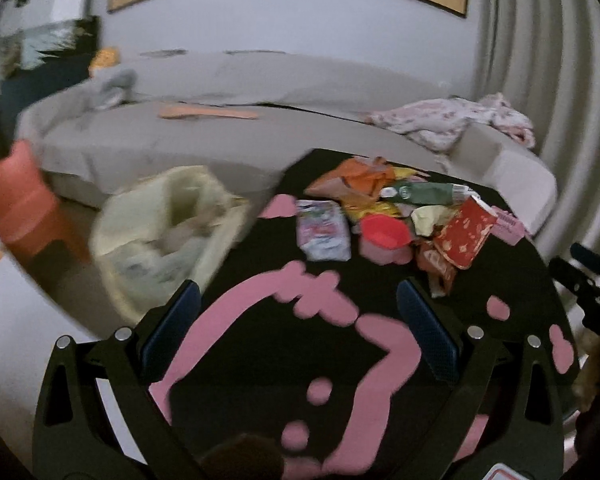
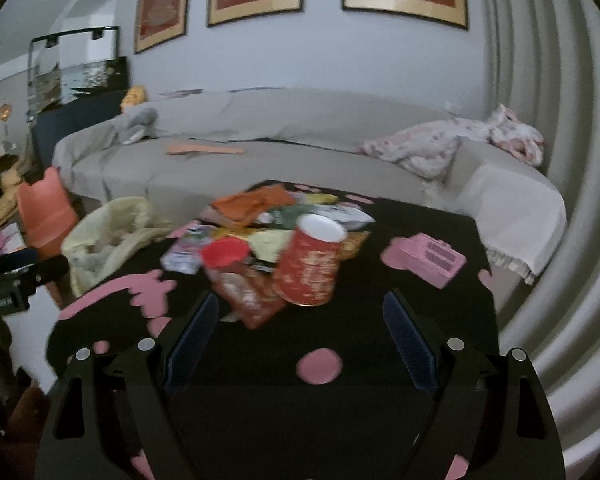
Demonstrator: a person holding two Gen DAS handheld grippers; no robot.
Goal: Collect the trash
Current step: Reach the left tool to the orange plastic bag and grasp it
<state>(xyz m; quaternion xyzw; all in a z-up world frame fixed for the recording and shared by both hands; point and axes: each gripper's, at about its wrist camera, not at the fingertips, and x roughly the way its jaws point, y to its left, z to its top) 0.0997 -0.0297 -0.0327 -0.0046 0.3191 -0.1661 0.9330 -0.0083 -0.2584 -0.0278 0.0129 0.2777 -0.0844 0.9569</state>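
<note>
**Both grippers empty above the table, trash pile ahead**

I have both tools hovering over the black table [image 2: 420, 236] with pink markings. The left gripper [image 1: 300, 320] has its jaws wide apart with nothing between them; the right gripper [image 2: 300, 328] is the same, spread and empty. The trash sits heaped toward the far middle of the table: a red paper cup [image 2: 310, 264] leaning on wrappers, a red lid [image 2: 224, 252], an orange wrapper [image 2: 252, 204], a green tube [image 1: 424, 193] and a pale packet [image 1: 323, 230]. The yellow trash bag [image 1: 160, 232] hangs open just off the table's left edge.

My worry is the cup: it is tilted on loose wrappers, so I judge a glancing touch from the right jaws could roll it off the pile or crush its rim. Grabbing into the heap may also drag neighbouring wrappers over the edge.

The left view shows the bag's open mouth and its contents, though blurred; the right view shows the cup's white interior and the pink box [image 2: 432, 260] standing apart from the pile.
</note>
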